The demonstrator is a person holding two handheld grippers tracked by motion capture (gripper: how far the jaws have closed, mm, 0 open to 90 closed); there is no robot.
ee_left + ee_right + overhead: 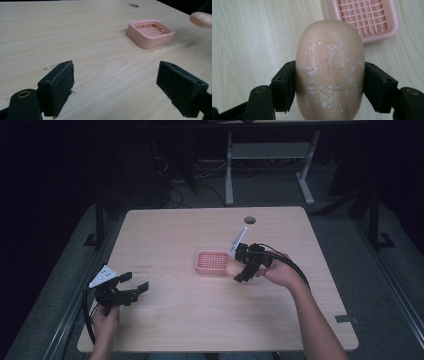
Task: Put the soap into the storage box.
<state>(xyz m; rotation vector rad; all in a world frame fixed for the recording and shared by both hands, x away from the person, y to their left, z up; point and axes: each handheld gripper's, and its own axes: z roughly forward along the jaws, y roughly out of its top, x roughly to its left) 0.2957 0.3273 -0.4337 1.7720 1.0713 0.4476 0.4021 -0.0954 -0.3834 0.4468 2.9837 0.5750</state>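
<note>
A pink soap dish (212, 262) with a slotted grid floor sits near the middle of the wooden table (175, 320). My right gripper (234, 270) hovers just right of the dish, shut on a peach oval bar of soap (329, 70) with white scuffs. The soap (232, 267) is held above the table, beside the dish (364, 17), not in it. My left gripper (135, 287) rests at the table's front left, open, its jaws wide apart with nothing between them. From there the dish (150, 33) lies ahead to the right, and the soap's tip (201, 20) shows at the edge.
A round cable hole (249, 220) sits near the table's far edge. Behind the table stand white desk legs (229, 170) and cables on a dark floor. A small grey tab (346, 318) lies at the table's front right.
</note>
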